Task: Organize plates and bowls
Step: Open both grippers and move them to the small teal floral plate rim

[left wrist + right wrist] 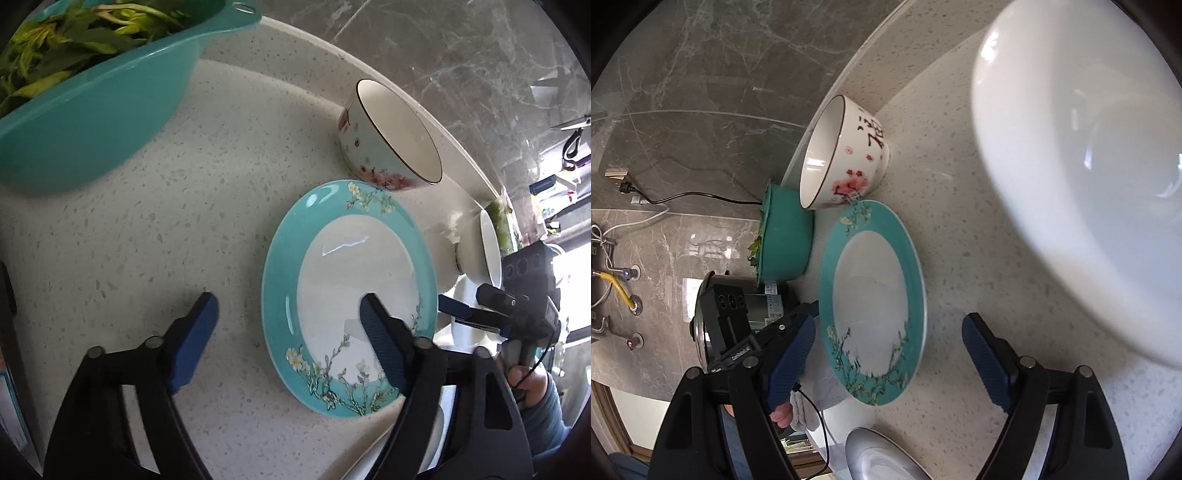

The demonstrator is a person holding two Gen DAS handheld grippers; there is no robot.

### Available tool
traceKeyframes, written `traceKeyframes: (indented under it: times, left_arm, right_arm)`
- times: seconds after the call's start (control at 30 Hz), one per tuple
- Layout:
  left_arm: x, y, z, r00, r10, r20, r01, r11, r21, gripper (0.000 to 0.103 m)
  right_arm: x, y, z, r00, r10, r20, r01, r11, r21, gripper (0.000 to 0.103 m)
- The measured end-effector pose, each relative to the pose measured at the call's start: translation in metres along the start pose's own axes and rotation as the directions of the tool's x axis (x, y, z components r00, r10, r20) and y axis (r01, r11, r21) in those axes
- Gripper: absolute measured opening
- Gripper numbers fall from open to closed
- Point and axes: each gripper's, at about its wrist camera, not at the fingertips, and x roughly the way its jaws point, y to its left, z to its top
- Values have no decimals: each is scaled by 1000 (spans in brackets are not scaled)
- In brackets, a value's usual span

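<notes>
Straddling the teal plate's [284, 258] near rim with open jaws, the left tool [290, 314] should pinch that glazed, slippery, breakable edge firmly; the right tool [888, 339] hangs open.

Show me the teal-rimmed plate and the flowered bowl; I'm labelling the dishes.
teal-rimmed plate [354, 266], left wrist view, on its white centre.
flowered bowl [860, 162], right wrist view, on its painted outer wall.
</notes>
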Motion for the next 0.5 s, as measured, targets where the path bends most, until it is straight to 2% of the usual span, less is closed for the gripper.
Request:
traceKeyframes:
  times: [0.17,0.23,0.27,0.43,0.5]
  left_arm:
    - [6,-4,10,1000,24,-15,-24,999,28,54]
    - [8,-7,10,999,29,-23,-28,999,44,43]
    - [10,-9,10,999,21,-31,-20,999,43,29]
    - [16,-10,9,998,49,-30,-48,997,63,22]
    - [16,-9,7,999,43,-30,-41,997,58,22]
  right_arm:
    - [9,5,8,1000,16,-23,-16,1000,-13,83]
    - [14,6,9,999,23,-38,-24,1000,-14,81]
    - [17,8,10,999,18,-50,-19,1000,-17,78]
    - [21,16,9,998,-24,-66,21,998,-60,74]
    - [19,14,10,997,-40,-63,37,998,-53,61]
